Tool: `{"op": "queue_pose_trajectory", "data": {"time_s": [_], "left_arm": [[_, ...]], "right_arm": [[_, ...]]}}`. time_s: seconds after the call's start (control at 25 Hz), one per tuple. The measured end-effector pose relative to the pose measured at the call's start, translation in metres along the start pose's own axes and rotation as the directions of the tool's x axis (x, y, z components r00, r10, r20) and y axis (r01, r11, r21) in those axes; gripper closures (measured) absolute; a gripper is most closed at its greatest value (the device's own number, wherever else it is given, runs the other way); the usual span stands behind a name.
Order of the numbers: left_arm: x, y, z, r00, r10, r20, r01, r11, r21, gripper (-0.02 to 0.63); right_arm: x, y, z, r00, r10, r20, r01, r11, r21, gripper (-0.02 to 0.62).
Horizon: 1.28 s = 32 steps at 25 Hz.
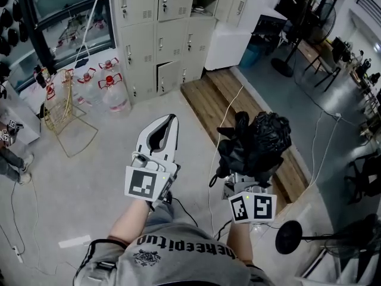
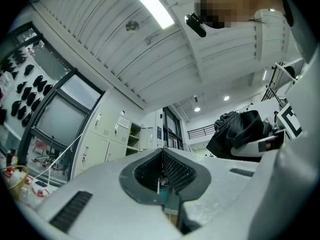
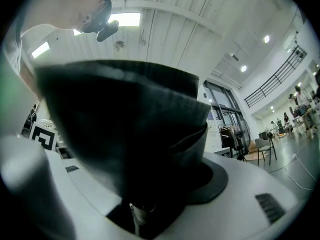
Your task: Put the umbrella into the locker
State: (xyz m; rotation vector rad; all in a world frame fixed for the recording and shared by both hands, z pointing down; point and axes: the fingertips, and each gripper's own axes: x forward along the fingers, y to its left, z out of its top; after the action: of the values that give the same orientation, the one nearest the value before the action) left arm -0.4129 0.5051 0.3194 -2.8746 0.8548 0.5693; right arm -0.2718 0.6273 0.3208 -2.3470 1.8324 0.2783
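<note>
In the head view my right gripper (image 1: 243, 177) is shut on a black folded umbrella (image 1: 257, 140), whose crumpled fabric bulges out ahead of the jaws and hides them. The umbrella (image 3: 125, 134) fills most of the right gripper view, wedged between the white jaws. My left gripper (image 1: 171, 120) is held beside it at the left, jaws shut with nothing between them; in its own view the left gripper (image 2: 162, 159) has its ribbed pads together. The grey lockers (image 1: 161, 28) stand ahead across the floor, and one small lower door (image 1: 168, 76) looks ajar.
Water jugs (image 1: 110, 85) and a gold wire rack (image 1: 62, 109) stand left of the lockers. A low wooden platform (image 1: 238, 109) runs along the right, with cables on the floor. A black round stand base (image 1: 289, 237) is near my right side. A person's leg (image 1: 12, 162) shows at far left.
</note>
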Motion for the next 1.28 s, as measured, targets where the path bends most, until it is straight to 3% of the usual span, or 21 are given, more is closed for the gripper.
{"op": "queue_pose_trajectory", "data": {"time_s": [0.36, 0.6, 0.92, 1.28], "left_arm": [[0.096, 0.087, -0.003, 0.999, -0.030, 0.040, 0.030, 1.000, 0.008, 0.600], [0.125, 0.107, -0.022, 0.997, -0.051, 0.062, 0.050, 0.999, 0.017, 0.600], [0.151, 0.137, -0.047, 0.997, -0.061, 0.036, 0.061, 0.998, -0.007, 0.600], [0.195, 0.162, -0.068, 0.998, -0.043, 0.039, 0.043, 0.999, -0.007, 0.600]], "right_arm": [[0.120, 0.004, -0.009, 0.999, -0.041, 0.008, 0.041, 0.999, -0.021, 0.324], [0.151, -0.004, -0.028, 0.997, -0.066, 0.038, 0.066, 0.998, -0.020, 0.324], [0.190, -0.004, -0.050, 0.997, -0.081, 0.008, 0.081, 0.997, -0.007, 0.324], [0.242, -0.022, -0.061, 0.998, -0.067, 0.013, 0.067, 0.998, -0.011, 0.324]]}}
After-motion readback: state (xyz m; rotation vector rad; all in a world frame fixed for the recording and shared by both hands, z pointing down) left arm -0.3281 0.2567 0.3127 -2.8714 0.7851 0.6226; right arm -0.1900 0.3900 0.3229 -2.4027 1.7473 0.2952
